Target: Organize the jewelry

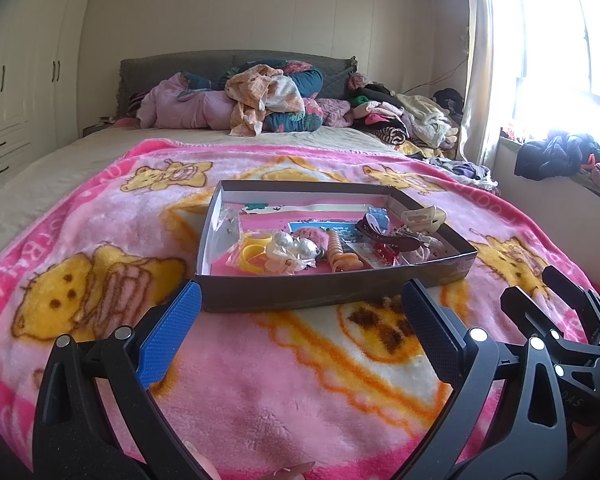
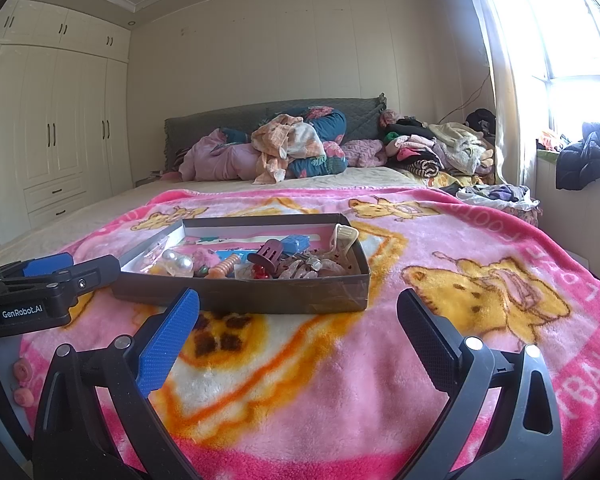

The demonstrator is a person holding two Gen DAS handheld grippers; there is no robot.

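A shallow dark cardboard box (image 1: 324,294) sits on a pink cartoon blanket (image 1: 300,392). It holds a yellow ring (image 1: 252,254), pearl-like balls (image 1: 296,245), an orange spiral hair tie (image 1: 336,252), a dark hair clip (image 1: 384,234) and a cream claw clip (image 1: 424,218). My left gripper (image 1: 300,300) is open and empty, just short of the box's near wall. My right gripper (image 2: 298,306) is open and empty, near the same box (image 2: 284,296), and shows at the left wrist view's right edge (image 1: 560,320). The left gripper shows at the right wrist view's left (image 2: 56,276).
The blanket covers a bed. Piled bedding and clothes (image 1: 268,100) lie against the grey headboard (image 1: 148,68). White wardrobes (image 2: 52,136) stand on the left. A bright window (image 2: 572,32) and a sill with dark clothes (image 2: 588,156) are on the right.
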